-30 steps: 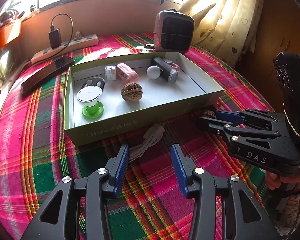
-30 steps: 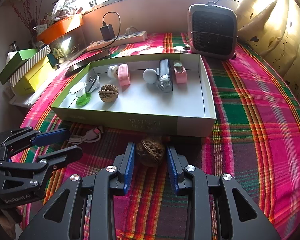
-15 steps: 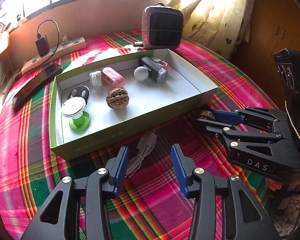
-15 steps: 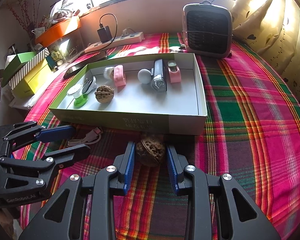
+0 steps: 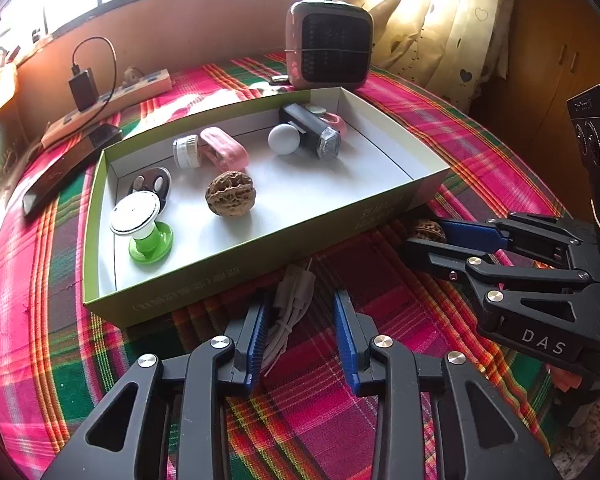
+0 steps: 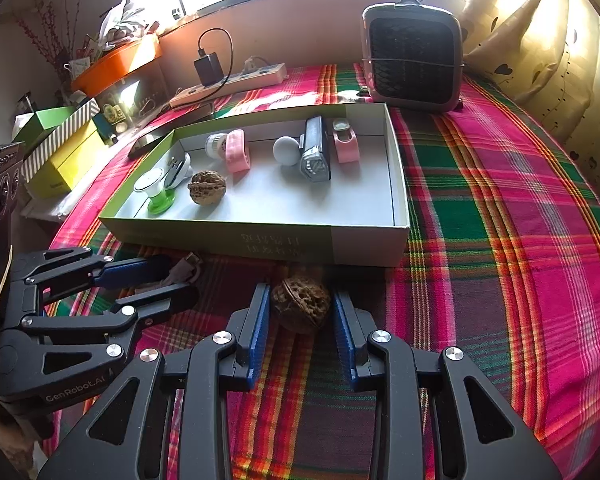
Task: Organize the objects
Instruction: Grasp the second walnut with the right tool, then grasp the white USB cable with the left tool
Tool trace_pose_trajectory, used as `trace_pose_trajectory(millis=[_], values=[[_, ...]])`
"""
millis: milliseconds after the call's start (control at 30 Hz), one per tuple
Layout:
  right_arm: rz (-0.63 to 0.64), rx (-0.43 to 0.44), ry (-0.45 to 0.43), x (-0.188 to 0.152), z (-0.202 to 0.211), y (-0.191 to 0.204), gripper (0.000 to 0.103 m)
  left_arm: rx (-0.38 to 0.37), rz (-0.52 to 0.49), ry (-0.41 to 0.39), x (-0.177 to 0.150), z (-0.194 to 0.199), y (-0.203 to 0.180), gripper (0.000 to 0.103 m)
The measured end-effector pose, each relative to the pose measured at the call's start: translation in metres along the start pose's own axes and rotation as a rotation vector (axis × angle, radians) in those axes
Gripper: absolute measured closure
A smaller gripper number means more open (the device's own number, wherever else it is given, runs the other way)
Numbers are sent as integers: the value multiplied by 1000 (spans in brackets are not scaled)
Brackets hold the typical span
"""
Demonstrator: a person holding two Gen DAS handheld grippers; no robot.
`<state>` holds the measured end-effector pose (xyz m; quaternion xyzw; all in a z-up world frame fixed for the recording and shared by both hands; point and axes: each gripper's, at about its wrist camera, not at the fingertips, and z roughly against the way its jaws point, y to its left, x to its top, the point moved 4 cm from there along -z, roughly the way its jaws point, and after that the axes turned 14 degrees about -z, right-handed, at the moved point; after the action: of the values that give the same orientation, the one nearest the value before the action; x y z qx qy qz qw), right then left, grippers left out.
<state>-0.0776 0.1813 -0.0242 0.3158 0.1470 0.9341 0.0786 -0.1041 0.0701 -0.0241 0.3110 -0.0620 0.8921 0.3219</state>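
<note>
Right tool point(image 6: 300, 320) clamped on wrinkled round walnut point(image 6: 300, 303) on plaid cloth, just before cardboard box point(image 6: 332, 242). Left tool point(image 5: 300, 336) closing, apart around bundled white cable point(image 5: 290, 304), long axis toward box.

tablecloth point(image 6: 500, 208): woven plaid cloth, matt, pink, green and yellow
box point(image 5: 236, 276): thin card, matt; green outside, white inside
walnut point(image 6: 300, 304): rough, deeply wrinkled brown shell
cable point(image 5: 290, 308): smooth grey plastic
right gripper point(image 6: 300, 320): black matt plastic, ribbed blue pads, shiny metal screws
heater point(image 6: 414, 58): glossy plastic casing, dark grille
curtain point(image 5: 444, 24): thin cream cloth
</note>
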Motion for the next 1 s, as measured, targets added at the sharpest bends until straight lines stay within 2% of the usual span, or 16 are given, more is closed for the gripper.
trace_pose_trajectory(millis=[267, 1000], values=[[0, 10, 4, -1, -1, 1, 71, 29, 11, 5, 1, -1, 0, 85], [0, 14, 5, -1, 0, 0, 71, 40, 51, -7, 0, 0, 1, 86]])
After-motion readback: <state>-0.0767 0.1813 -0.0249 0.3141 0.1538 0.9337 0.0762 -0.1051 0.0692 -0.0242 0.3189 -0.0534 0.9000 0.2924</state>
